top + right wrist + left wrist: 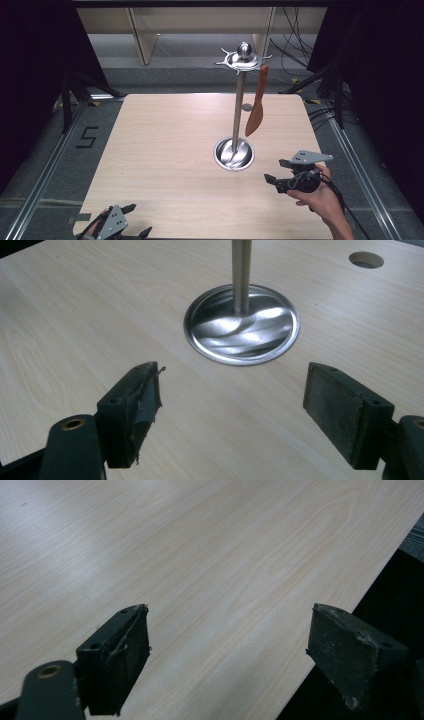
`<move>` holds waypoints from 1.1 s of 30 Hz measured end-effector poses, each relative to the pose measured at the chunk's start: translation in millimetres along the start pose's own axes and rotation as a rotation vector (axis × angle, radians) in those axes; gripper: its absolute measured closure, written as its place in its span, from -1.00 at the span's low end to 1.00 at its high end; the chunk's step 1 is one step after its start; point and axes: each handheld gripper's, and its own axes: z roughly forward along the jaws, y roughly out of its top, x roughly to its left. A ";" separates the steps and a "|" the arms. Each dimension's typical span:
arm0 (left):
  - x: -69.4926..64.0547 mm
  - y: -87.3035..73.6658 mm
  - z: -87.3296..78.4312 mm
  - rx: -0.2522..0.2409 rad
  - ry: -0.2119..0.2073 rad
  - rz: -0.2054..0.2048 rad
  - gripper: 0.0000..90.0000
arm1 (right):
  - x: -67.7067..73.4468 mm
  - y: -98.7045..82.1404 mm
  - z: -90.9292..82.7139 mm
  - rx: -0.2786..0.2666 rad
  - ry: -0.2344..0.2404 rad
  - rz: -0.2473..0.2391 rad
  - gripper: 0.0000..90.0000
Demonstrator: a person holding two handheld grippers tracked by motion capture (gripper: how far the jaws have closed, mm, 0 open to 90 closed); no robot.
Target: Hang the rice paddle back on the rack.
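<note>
A pale wooden table (165, 150) bears a steel utensil stand (238, 110) right of centre, an orange spatula (257, 102) hanging from its top ring on the right side. The right gripper (274, 171), jaws spread and empty, sits near the stand's round base (242, 324). The left gripper (138, 220) rests at the near left edge, jaws likewise apart with nothing between.

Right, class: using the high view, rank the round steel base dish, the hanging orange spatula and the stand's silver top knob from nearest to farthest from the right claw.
1. Round steel base dish, just left of the right claw.
2. Hanging orange spatula, beyond the dish.
3. Silver top knob, highest, at the back.
</note>
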 end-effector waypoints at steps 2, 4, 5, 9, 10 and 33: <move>0.0 -0.1 0.0 0.003 0.001 -0.001 -0.64 | -0.3 -2.0 0.3 0.012 0.008 0.004 -0.47; -0.7 -0.2 0.8 -0.010 0.002 -0.003 -0.64 | 0.1 -6.3 2.2 0.011 -0.009 -0.003 -0.48; -0.7 -0.2 0.8 -0.010 0.002 -0.003 -0.64 | 0.2 -7.4 1.8 0.026 -0.002 -0.001 -0.48; -0.7 -0.2 0.8 -0.010 0.001 -0.004 -0.64 | 1.2 -12.6 3.0 0.037 0.004 0.009 -0.48; -0.4 -0.2 0.7 -0.010 0.001 -0.002 -0.64 | 1.4 -14.6 4.0 0.030 -0.003 0.007 -0.48; -1.7 -1.4 2.5 -0.023 0.006 -0.024 -0.64 | 9.7 -47.9 13.6 0.115 0.008 0.026 -0.47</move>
